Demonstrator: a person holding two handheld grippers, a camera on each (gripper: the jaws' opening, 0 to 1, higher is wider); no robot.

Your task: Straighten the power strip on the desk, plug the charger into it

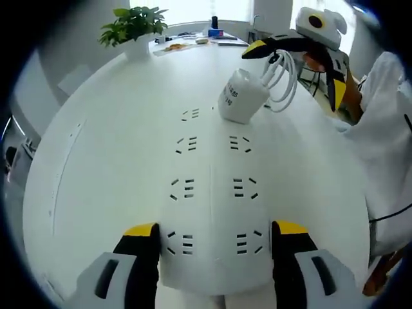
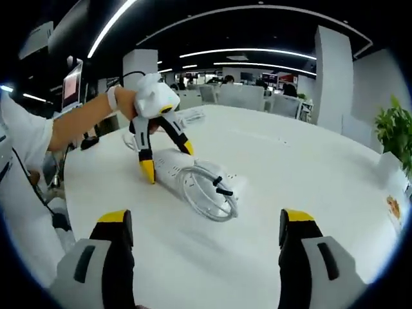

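Observation:
A white power strip with two rows of sockets runs away from me on the white desk. My left gripper has its yellow-tipped jaws pressed against both long sides of the strip's near end. A white charger with printed text stands at the strip's far end, its white cable coil beside it. My right gripper hangs open just over the coil. In the right gripper view, the left gripper straddles the power strip, the cable coil lies in front, and the right gripper is open with nothing in it.
A potted plant and small items stand at the desk's far edge. A person's sleeve is at the right. A hand holds the left gripper. Another plant stands at the right, with office desks behind.

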